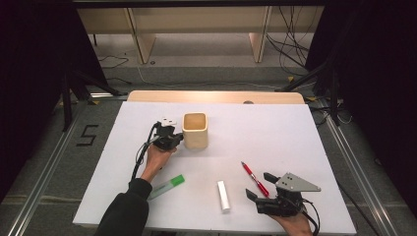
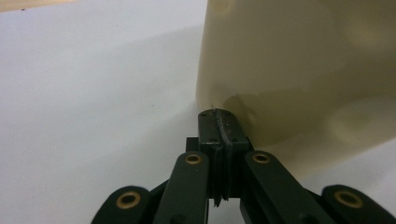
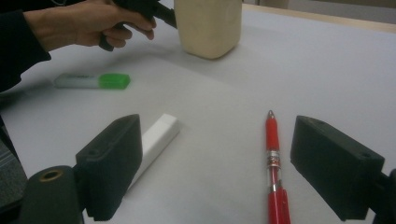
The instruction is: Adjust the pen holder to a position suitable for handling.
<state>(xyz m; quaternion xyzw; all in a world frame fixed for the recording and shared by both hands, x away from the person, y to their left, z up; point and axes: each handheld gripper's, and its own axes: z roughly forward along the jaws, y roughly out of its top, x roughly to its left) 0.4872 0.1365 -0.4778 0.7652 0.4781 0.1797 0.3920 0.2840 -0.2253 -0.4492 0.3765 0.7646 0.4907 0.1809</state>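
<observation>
A cream square cup stands upright at the middle of the white table. My left gripper is at the cup's left side, low by its base. In the left gripper view the jaws are shut with nothing between them, their tip against the cup's wall. My right gripper rests near the front right edge, open and empty. Ahead of it lie a red pen and a white stick, both flat on the table.
A green-capped highlighter lies at the front left, near the left forearm. The red pen and the white stick lie between the two hands. A wooden strip borders the table's far edge.
</observation>
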